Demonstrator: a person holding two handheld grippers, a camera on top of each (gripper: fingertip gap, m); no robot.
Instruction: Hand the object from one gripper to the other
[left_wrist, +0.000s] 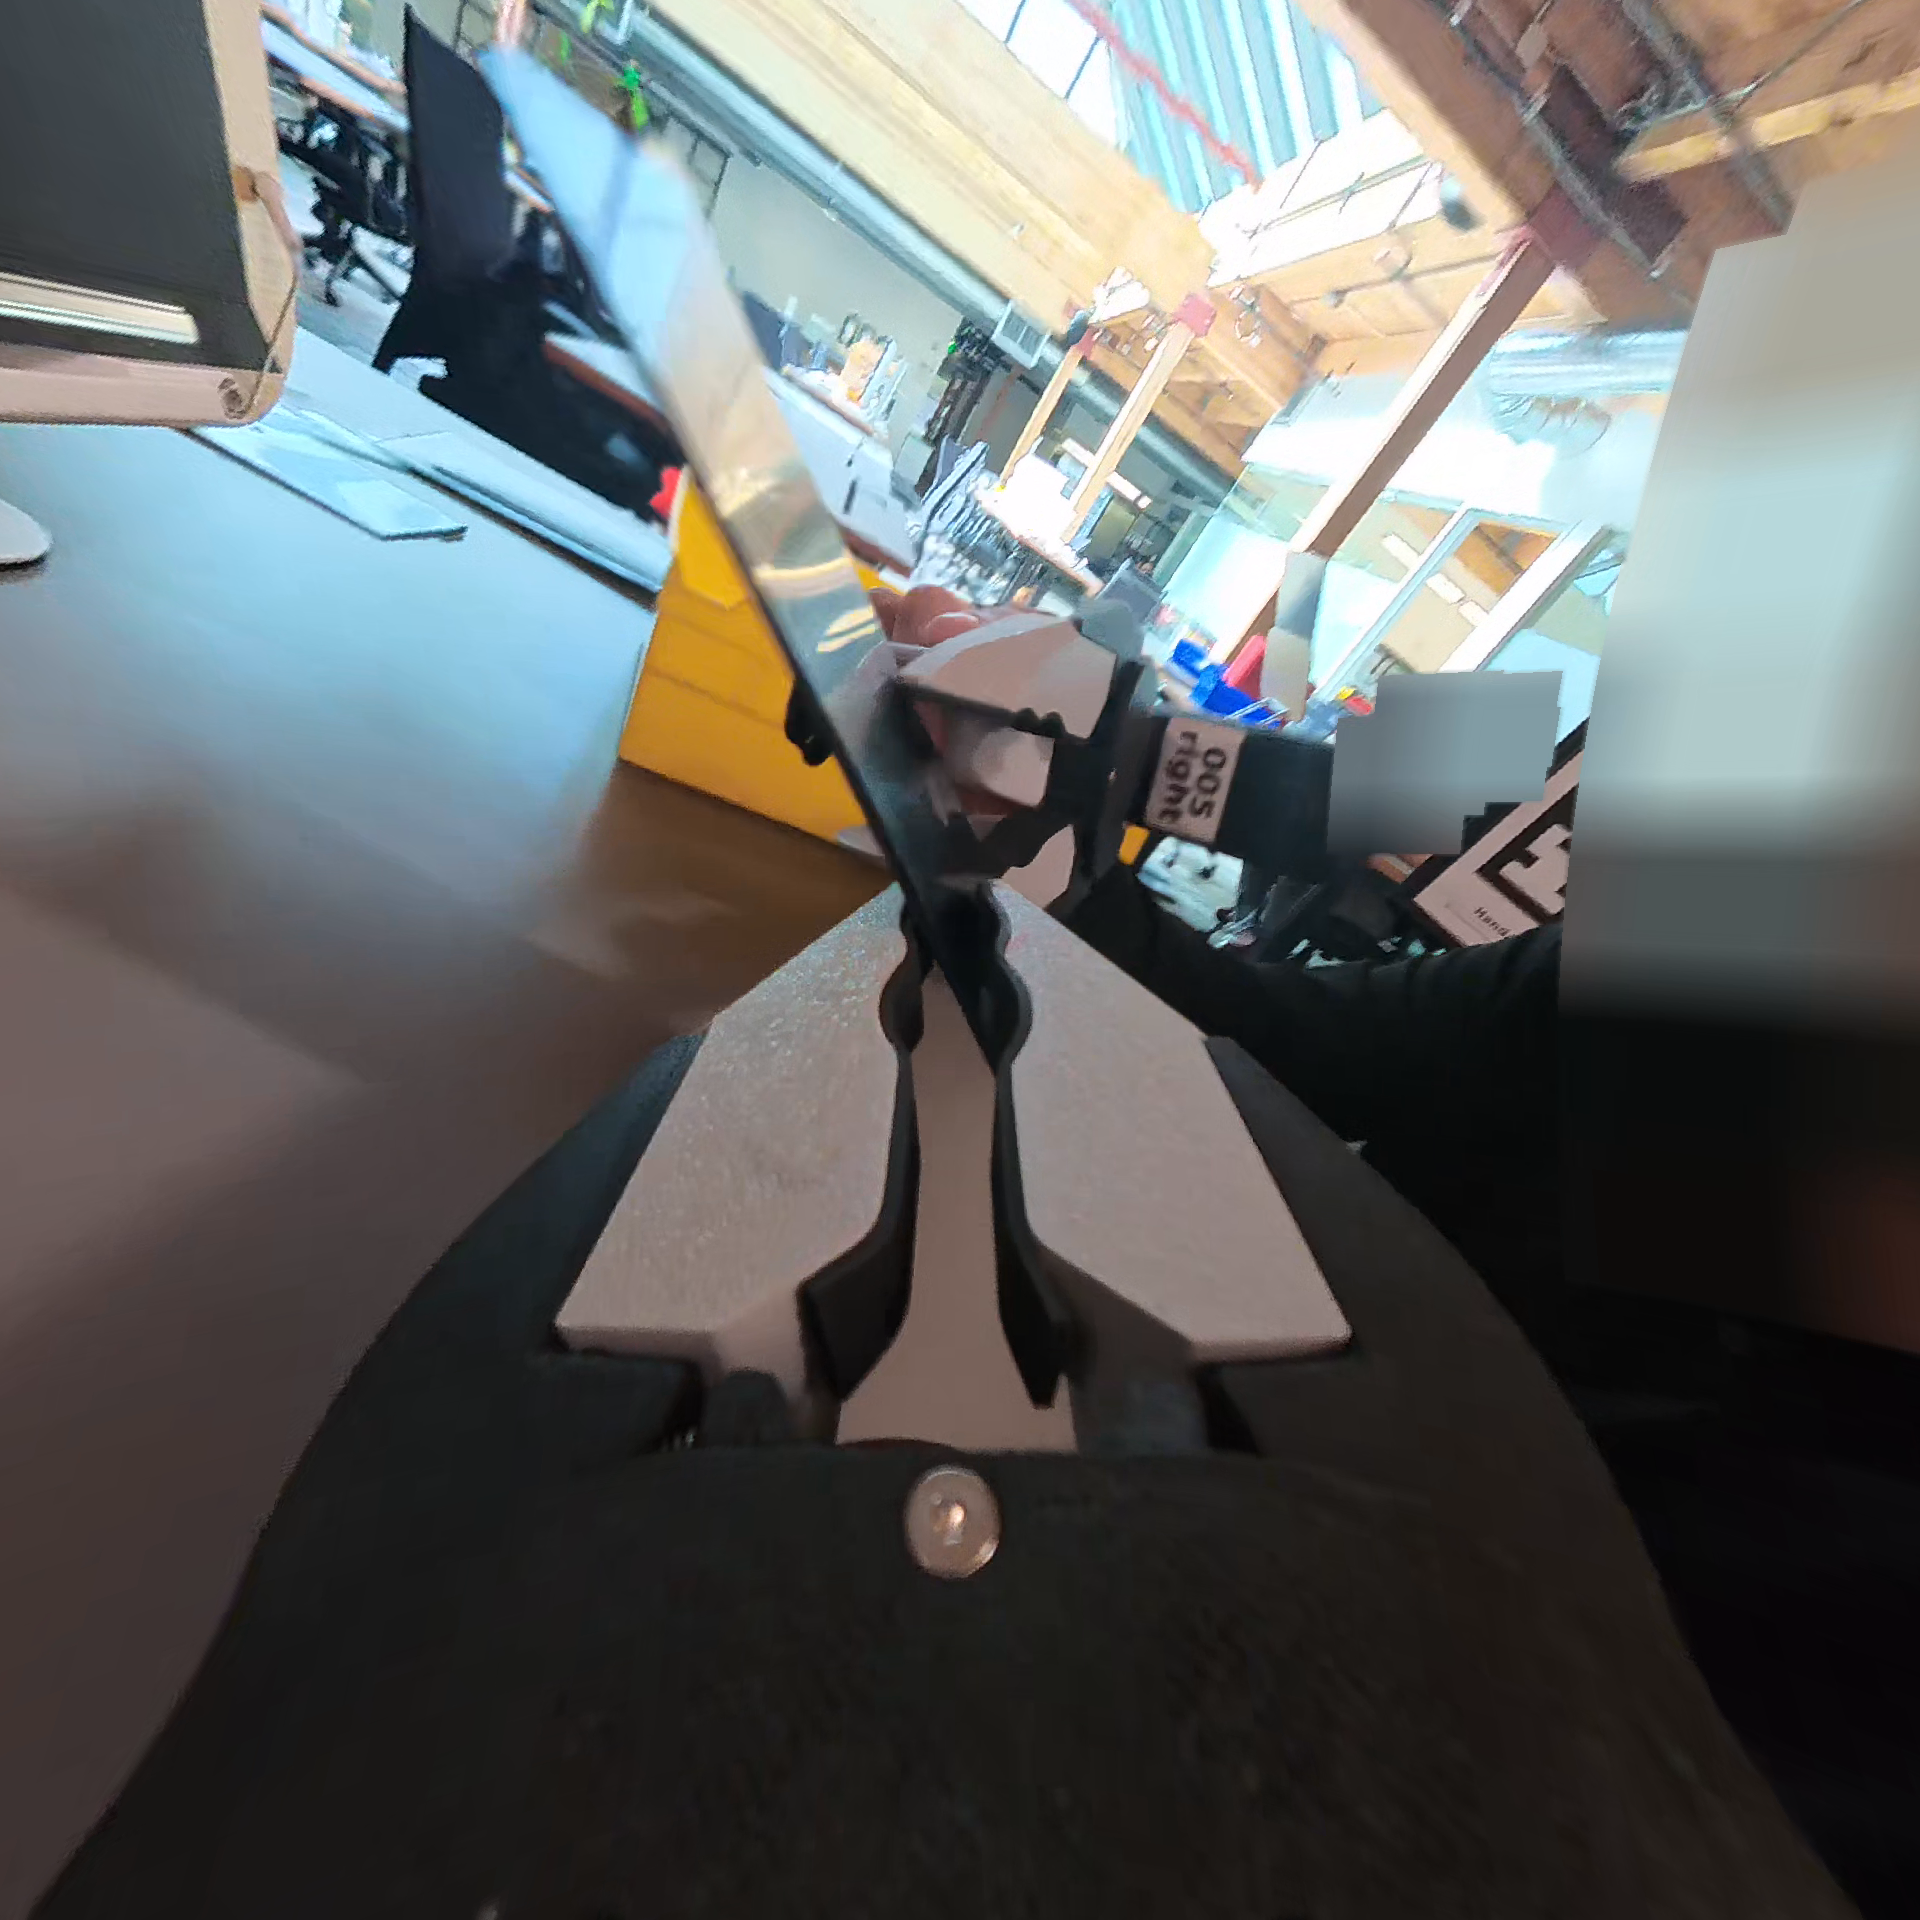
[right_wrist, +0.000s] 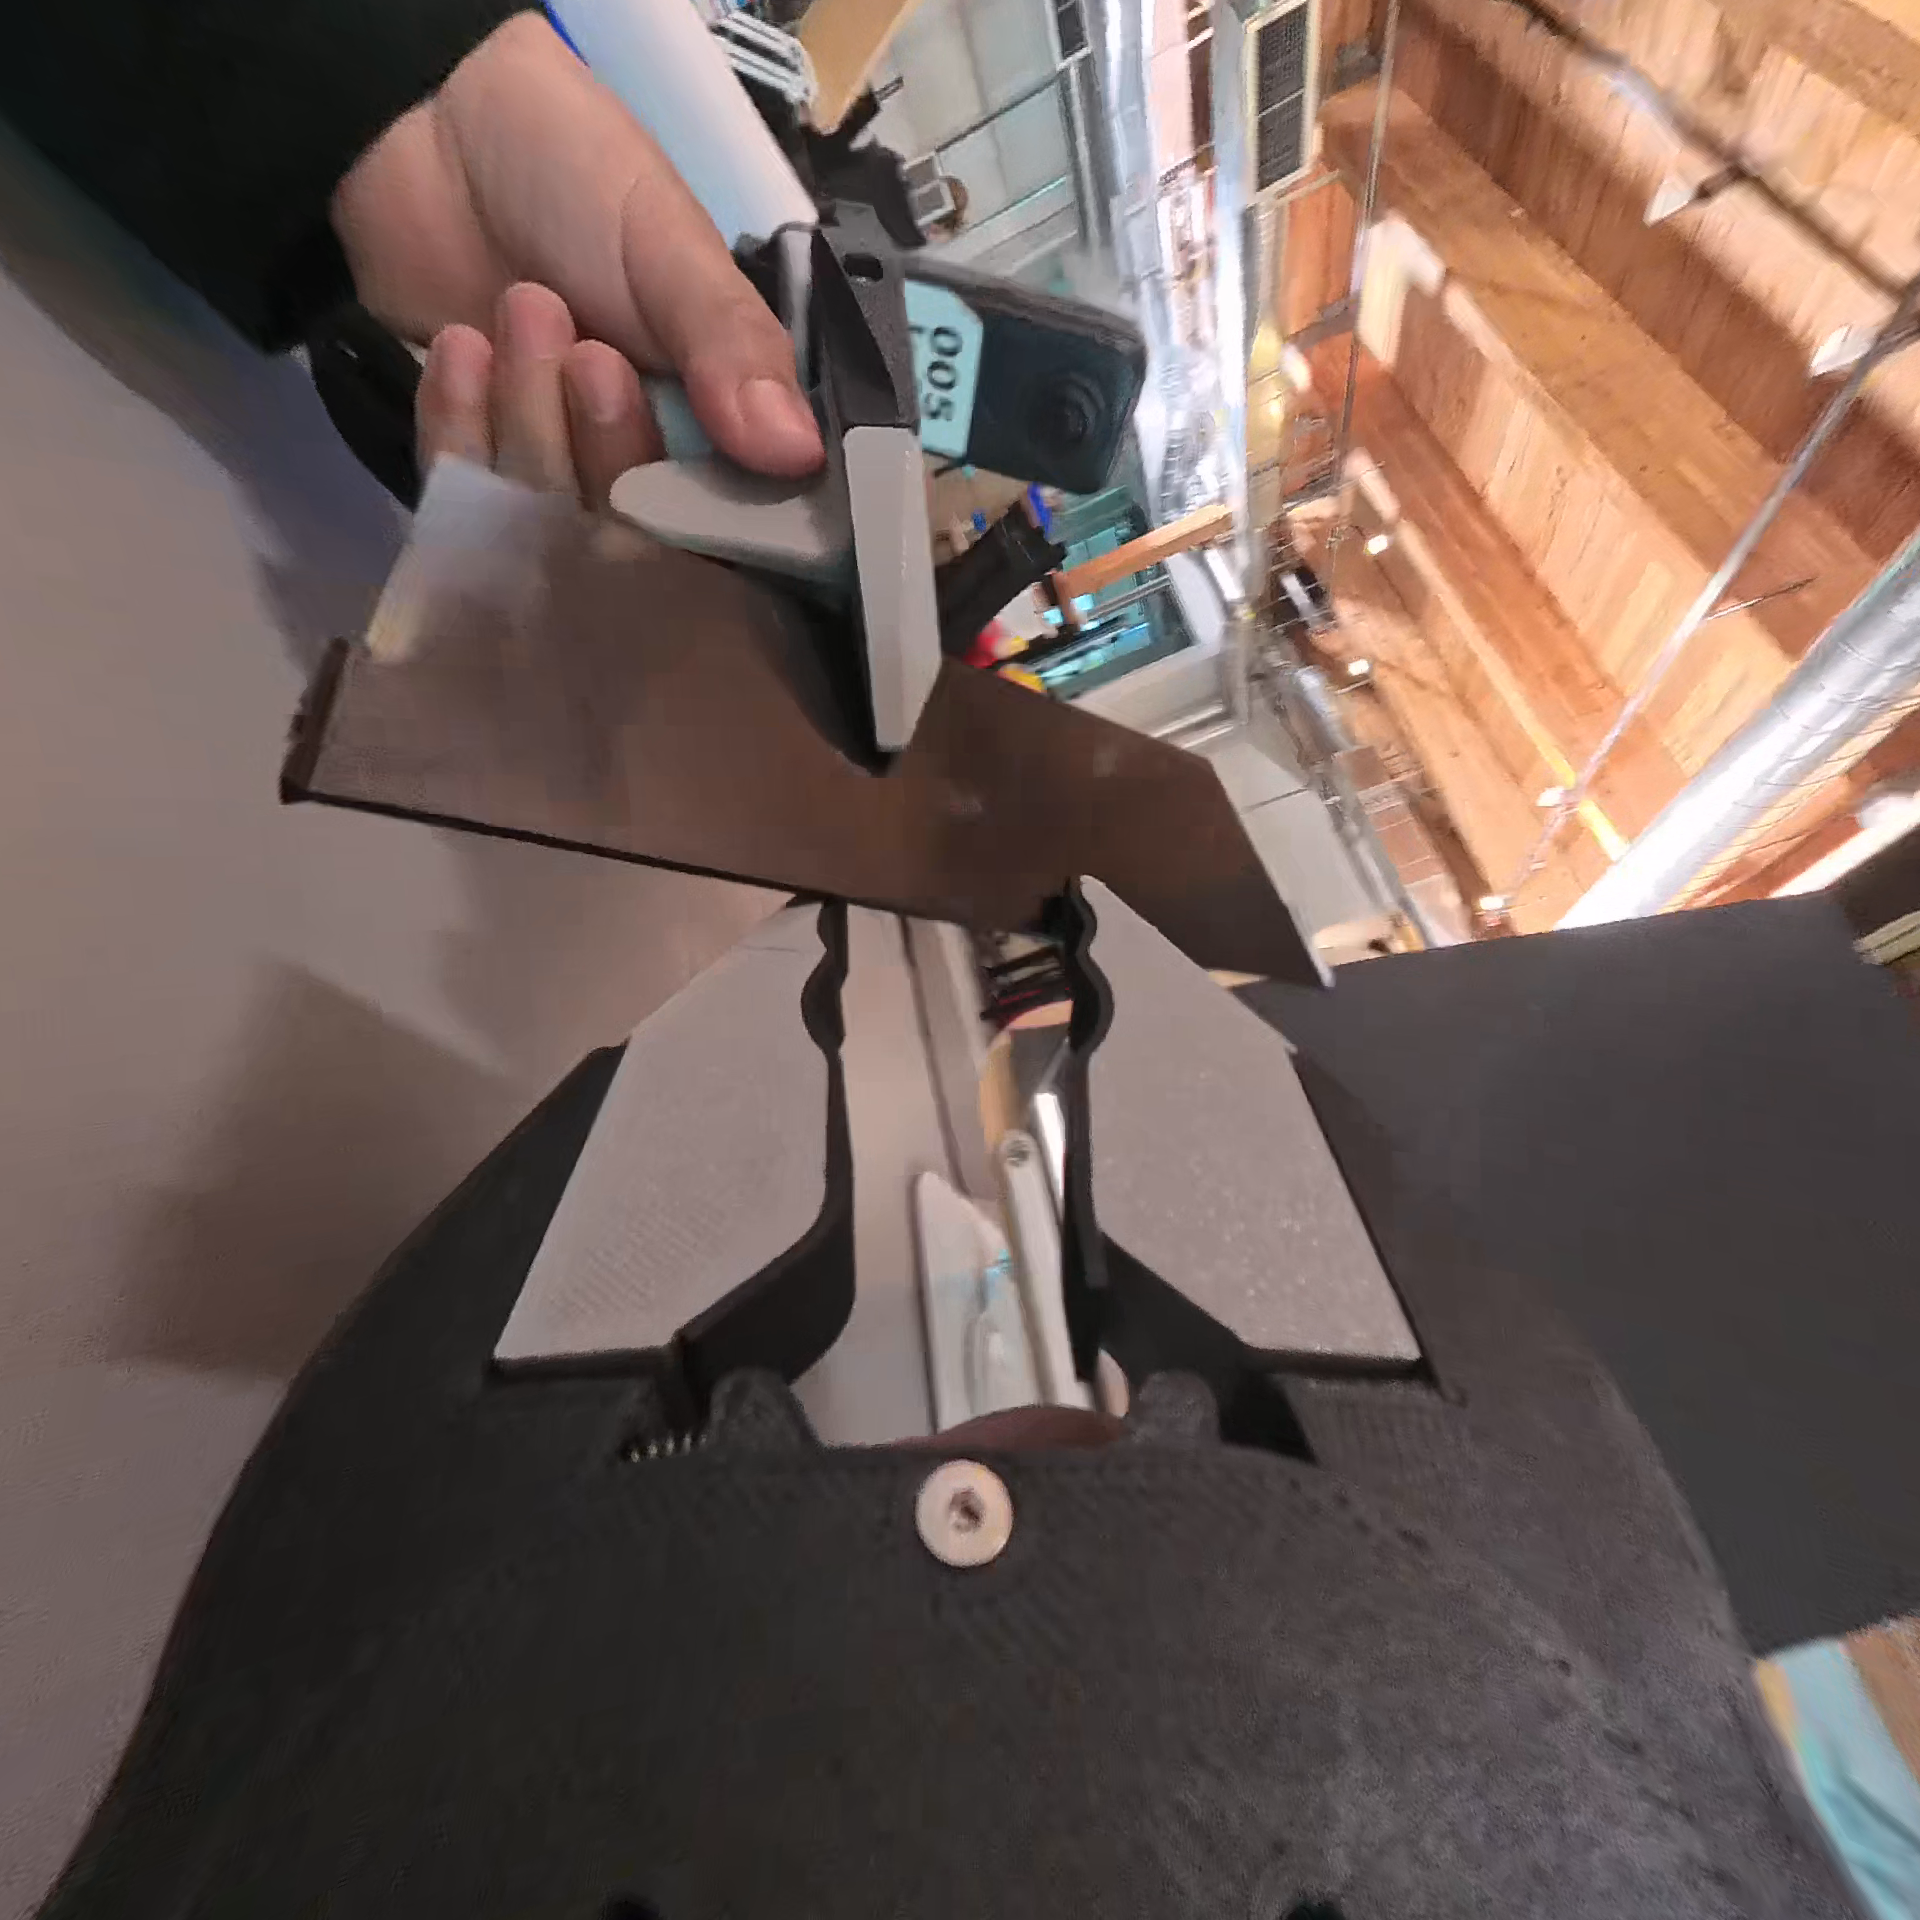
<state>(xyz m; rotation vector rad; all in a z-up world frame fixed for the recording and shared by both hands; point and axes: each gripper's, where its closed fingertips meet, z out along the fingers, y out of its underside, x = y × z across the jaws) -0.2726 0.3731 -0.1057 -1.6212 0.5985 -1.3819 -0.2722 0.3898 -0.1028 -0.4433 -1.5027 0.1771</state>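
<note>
Mid-air handover; both grippers meet at one thin, dark, glossy plate (left_wrist: 727, 436).

Left side first: the left gripper (left_wrist: 961, 961) is clamped on the plate's lower edge, fingertips pressed together with the sheet between them. The plate rises from this pinch, tilted up and to the left, above a dark table (left_wrist: 260, 675). A yellow box (left_wrist: 717, 675) sits on the table behind it.

Moving right: the right gripper (right_wrist: 951, 914) has its jaws spread — the plate's edge lies across the gap at the tips, one finger touching or nearly so, the other apart from it. Not yet a grip, as far as its own view shows. A bare hand (right_wrist: 540, 239) holds the left gripper's handle in that same view.

Handling judgement: the plate looks stiff, light and flat, with a smooth reflective face — likely slippery in a pinch and prone to pivoting if held at one corner only. Best hold is probably well onto the flat face, away from the left gripper's pinch point, pads square to the surface. Release by the left should wait until the right is firmly closed.
</note>
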